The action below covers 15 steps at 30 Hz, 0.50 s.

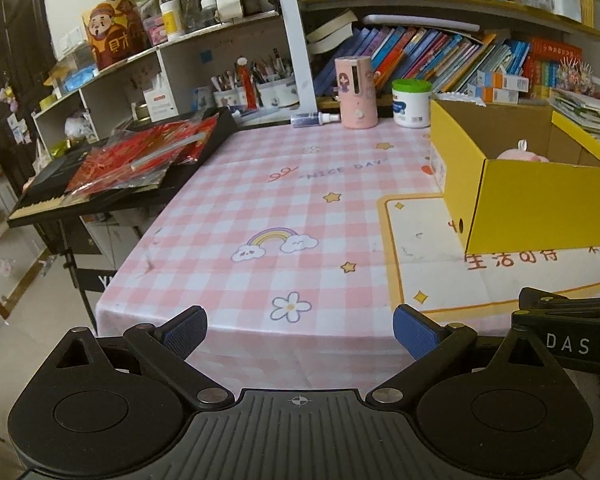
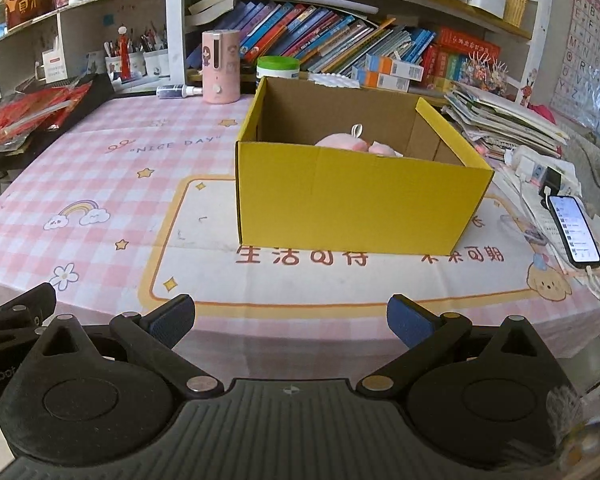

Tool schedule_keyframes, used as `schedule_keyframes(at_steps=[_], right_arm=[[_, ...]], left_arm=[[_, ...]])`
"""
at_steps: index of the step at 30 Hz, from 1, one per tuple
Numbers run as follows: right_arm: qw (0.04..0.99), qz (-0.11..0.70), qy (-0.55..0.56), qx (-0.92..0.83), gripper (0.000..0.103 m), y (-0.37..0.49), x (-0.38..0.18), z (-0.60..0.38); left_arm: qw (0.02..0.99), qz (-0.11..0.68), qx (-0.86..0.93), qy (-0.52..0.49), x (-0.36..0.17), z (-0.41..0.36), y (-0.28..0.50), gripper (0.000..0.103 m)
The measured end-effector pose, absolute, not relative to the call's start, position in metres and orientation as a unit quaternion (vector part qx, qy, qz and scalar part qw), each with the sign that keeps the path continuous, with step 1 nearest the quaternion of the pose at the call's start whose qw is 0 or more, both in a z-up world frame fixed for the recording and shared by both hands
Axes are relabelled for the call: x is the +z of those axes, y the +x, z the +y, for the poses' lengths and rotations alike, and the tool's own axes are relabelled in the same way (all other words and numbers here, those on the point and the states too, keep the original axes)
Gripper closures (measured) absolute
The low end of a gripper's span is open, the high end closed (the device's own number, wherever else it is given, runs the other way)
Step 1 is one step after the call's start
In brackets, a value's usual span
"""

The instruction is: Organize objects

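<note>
A yellow cardboard box (image 2: 352, 196) stands open on the pink checked tablecloth (image 2: 100, 176), straight ahead of my right gripper. Inside it lies a pink plush toy (image 2: 348, 142), mostly hidden by the box's front wall. In the left wrist view the yellow box (image 1: 540, 200) is at the right, with the plush toy (image 1: 522, 155) just showing over its rim. My left gripper (image 1: 300, 330) hangs open at the table's near edge with nothing between its fingers. My right gripper (image 2: 291, 320) is also open and empty, short of the box.
At the back stand a pink cylinder (image 2: 220, 68), a green-lidded white tub (image 2: 278, 68), a small spray bottle (image 2: 178, 91) and shelves of books. A keyboard with red packets (image 1: 136, 160) sits left of the table. Stacked papers (image 2: 500, 120) and a lit phone (image 2: 574, 230) lie right.
</note>
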State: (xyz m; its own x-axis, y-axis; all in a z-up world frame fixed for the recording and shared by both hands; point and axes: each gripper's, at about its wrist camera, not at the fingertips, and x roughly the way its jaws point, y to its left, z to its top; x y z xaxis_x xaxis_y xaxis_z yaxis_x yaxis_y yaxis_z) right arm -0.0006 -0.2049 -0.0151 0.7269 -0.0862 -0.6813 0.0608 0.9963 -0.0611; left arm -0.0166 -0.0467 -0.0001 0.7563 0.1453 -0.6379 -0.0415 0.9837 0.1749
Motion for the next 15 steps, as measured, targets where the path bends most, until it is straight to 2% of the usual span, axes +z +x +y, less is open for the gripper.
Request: schedule_keyframes(at_steps=[15], right_arm=[[0.924,0.377,-0.024,-0.057,0.0,-0.0032,-0.0197,-0.1965]], left_arm=[[0.928,0.358,0.066,0.077,-0.0061,-0.0435,-0.0165,0.002]])
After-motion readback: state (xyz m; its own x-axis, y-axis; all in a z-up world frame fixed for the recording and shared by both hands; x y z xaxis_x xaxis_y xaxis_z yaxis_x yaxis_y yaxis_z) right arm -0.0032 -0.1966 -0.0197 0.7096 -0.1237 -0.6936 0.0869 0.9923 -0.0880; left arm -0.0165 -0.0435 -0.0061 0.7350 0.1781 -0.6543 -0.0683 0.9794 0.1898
